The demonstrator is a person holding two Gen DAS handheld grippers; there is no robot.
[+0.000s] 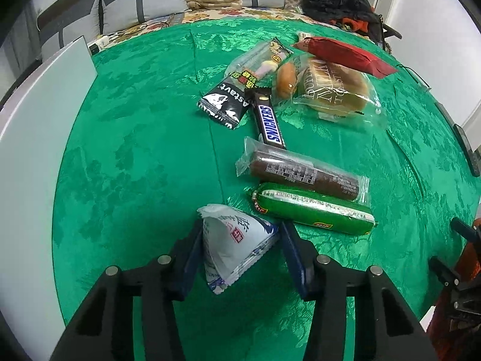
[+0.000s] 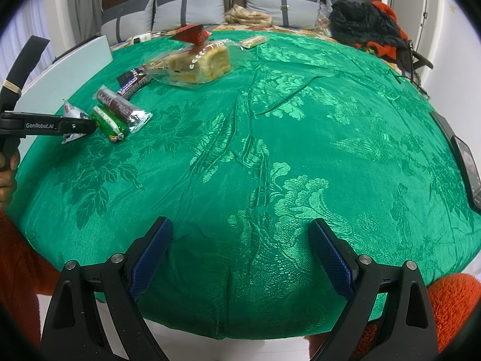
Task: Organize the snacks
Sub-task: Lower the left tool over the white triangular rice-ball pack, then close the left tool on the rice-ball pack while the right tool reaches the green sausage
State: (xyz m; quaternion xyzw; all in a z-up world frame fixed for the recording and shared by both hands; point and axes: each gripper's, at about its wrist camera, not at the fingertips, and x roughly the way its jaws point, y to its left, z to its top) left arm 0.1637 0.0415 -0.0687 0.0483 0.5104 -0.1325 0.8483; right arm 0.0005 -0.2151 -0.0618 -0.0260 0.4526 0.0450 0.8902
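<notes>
Where SNICKERS bar [image 1: 268, 119] lies, Astavt pouch [image 1: 226, 102] beside, GenRobot.AI left gripper [image 2: 90, 126].

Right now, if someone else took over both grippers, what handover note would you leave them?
Left gripper: fingers around the white triangular packet; one pad touches it, the other shows a gap, so grip unconfirmed.
Right gripper: open, empty, over bare green tablecloth.
Snacks: green sausage, brown wrapped roll and Snickers bar lie roughly in a line; Astavt packet, bagged bread and red pouch clustered behind.
Done: partial row.
Left: place the packet, sort the cluster.
</notes>
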